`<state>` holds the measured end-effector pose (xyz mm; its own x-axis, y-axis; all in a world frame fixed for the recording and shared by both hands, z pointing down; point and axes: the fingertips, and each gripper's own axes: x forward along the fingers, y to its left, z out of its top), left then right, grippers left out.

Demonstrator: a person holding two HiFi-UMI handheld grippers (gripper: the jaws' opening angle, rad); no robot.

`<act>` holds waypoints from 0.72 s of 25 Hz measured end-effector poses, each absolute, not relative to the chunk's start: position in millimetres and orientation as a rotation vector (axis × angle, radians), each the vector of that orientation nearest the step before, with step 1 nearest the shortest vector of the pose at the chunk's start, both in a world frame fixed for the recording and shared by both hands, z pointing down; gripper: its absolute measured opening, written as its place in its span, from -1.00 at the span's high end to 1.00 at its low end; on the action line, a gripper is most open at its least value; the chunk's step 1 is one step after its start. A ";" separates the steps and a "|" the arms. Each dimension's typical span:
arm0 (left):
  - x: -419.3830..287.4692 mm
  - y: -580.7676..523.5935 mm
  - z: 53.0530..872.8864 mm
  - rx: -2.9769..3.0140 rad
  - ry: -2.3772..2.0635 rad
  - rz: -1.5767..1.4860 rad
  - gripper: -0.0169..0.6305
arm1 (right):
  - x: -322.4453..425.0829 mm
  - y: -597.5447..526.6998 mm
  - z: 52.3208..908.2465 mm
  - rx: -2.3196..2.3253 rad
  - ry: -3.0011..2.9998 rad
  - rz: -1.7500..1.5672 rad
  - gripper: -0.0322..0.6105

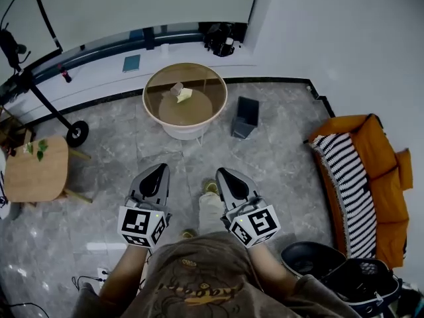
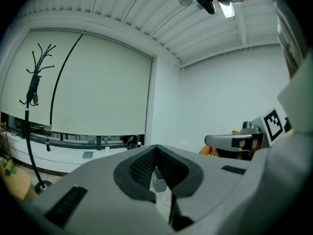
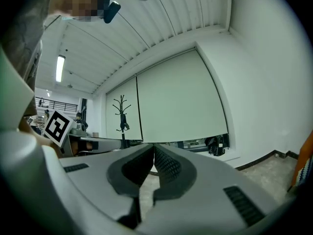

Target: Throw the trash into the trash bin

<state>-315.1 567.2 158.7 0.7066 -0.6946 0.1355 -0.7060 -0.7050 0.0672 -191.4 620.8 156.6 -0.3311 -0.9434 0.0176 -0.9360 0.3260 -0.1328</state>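
Observation:
A crumpled yellowish piece of trash (image 1: 185, 95) and a small pale scrap (image 1: 176, 88) lie on the round glass-topped table (image 1: 151, 108) ahead of me. A small dark trash bin (image 1: 246, 116) stands on the floor just right of that table. My left gripper (image 1: 161, 169) and right gripper (image 1: 220, 173) are held side by side close to my body, well short of the table. Each has its jaws together with nothing between them. The left gripper view shows its tips (image 2: 156, 148) meeting, and the right gripper view shows the same (image 3: 153, 145).
A low wooden side table (image 1: 36, 171) with a small plant stands at the left. A stand's wheeled base (image 1: 76, 133) sits nearby. An orange sofa with a striped throw (image 1: 368, 177) lines the right. Dark baskets (image 1: 331, 264) are at the bottom right.

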 end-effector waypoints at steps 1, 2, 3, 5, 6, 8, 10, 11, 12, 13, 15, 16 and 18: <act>-313.6 563.0 158.9 2.797 -1.149 0.150 0.90 | -190.0 616.7 157.1 -1.783 2.503 -0.183 0.84; -311.9 558.9 159.3 2.798 -1.146 0.148 0.90 | -188.3 612.5 158.1 -1.787 2.501 -0.185 0.84; -309.9 555.0 159.6 2.799 -1.142 0.146 0.90 | -186.5 608.0 159.4 -1.791 2.498 -0.188 0.84; -305.2 546.1 160.5 2.799 -1.132 0.141 0.90 | -182.8 597.7 162.3 -1.796 2.496 -0.197 0.84; -302.8 540.6 161.1 2.797 -1.128 0.138 0.90 | -181.2 591.9 163.9 -1.797 2.497 -0.201 0.84; -297.9 527.9 162.3 2.792 -1.122 0.133 0.90 | -178.5 579.4 166.7 -1.797 2.502 -0.205 0.84; -292.6 513.9 163.9 2.788 -1.115 0.131 0.90 | -175.1 565.5 169.3 -1.799 2.506 -0.208 0.84; -290.0 507.0 164.9 2.787 -1.112 0.133 0.90 | -173.0 558.2 170.5 -1.801 2.507 -0.211 0.84; -287.4 500.1 165.9 2.786 -1.111 0.134 0.90 | -170.6 550.8 171.8 -1.801 2.507 -0.215 0.84; -284.9 493.3 167.0 2.785 -1.110 0.134 0.90 | -167.9 543.3 173.1 -1.802 2.507 -0.217 0.84; -279.7 478.8 168.9 2.783 -1.108 0.134 0.89 | -162.2 527.5 175.5 -1.803 2.506 -0.219 0.84; -277.0 471.2 169.3 2.783 -1.107 0.135 0.90 | -159.1 519.4 176.6 -1.804 2.503 -0.222 0.84; -271.4 454.7 168.4 2.783 -1.109 0.138 0.90 | -152.5 502.4 177.3 -1.802 2.498 -0.233 0.84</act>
